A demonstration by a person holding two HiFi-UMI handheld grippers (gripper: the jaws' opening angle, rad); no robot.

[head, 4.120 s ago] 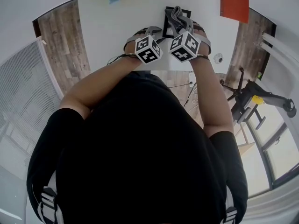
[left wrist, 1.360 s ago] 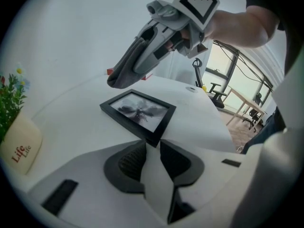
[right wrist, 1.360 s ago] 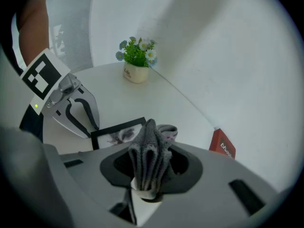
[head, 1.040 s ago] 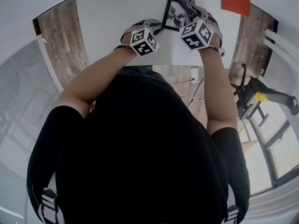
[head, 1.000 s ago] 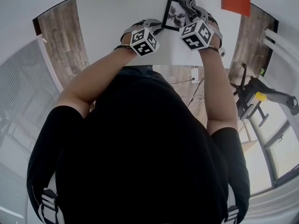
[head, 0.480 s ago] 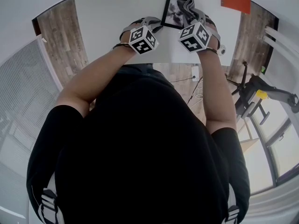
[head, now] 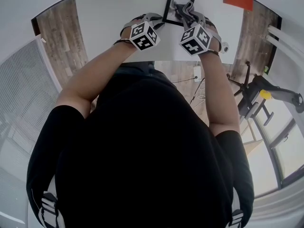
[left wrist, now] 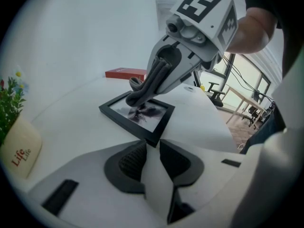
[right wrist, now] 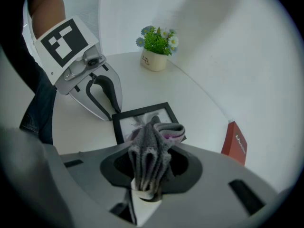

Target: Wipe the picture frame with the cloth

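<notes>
Mid-wipe, it seems: left gripper (left wrist: 152,145) pinches the frame (left wrist: 156,118) by its near corner while right gripper (right wrist: 149,172), clamped on the cloth (right wrist: 152,146), rests it on the frame, probably needing a steady sweep across next.

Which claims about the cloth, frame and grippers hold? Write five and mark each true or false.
The right gripper clamps the grey cloth. True.
The cloth touches the picture frame on its glass. True.
The frame stands upright. False: it lies flat on the white table.
The left gripper hangs far from the frame. False: its tips meet the frame's corner.
The flower pot lies overturned. False: it stands upright.
</notes>
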